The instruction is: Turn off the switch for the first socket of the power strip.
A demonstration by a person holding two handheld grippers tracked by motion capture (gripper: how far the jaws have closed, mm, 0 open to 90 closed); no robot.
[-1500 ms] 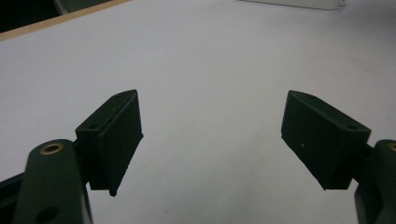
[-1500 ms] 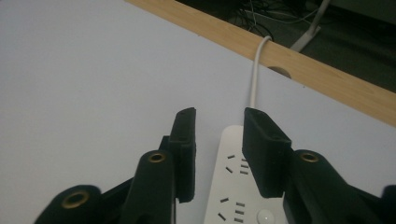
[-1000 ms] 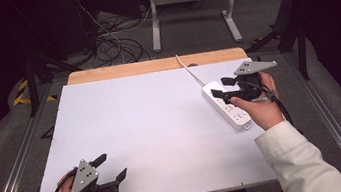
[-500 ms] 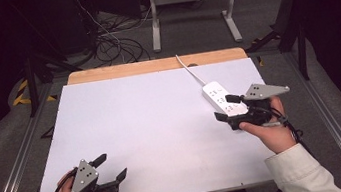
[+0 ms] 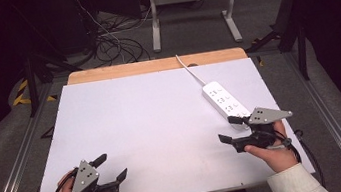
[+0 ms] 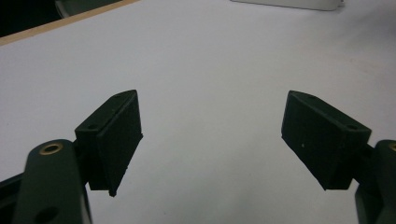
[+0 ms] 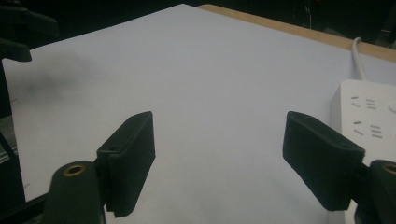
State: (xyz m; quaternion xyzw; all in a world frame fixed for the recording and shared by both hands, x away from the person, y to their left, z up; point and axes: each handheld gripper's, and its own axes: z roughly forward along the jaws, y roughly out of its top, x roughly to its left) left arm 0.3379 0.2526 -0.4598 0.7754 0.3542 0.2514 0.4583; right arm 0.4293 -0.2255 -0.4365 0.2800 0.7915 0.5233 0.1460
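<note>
Spreading wide with nothing between them, the jaws of the right gripper point across the bare white tabletop, its far jaw just beside the near end of a white power strip. The strip lies at an angle near the table's right edge, its white cord running to the far wooden edge. The left gripper, jaws equally spread and empty, sits at the near left corner, well apart. Tangled cables lie on the floor beyond.

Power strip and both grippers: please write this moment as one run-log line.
left gripper: open, empty, near left edge | right gripper: open, empty, beside power strip | power strip: flat on white table, not gripped
</note>
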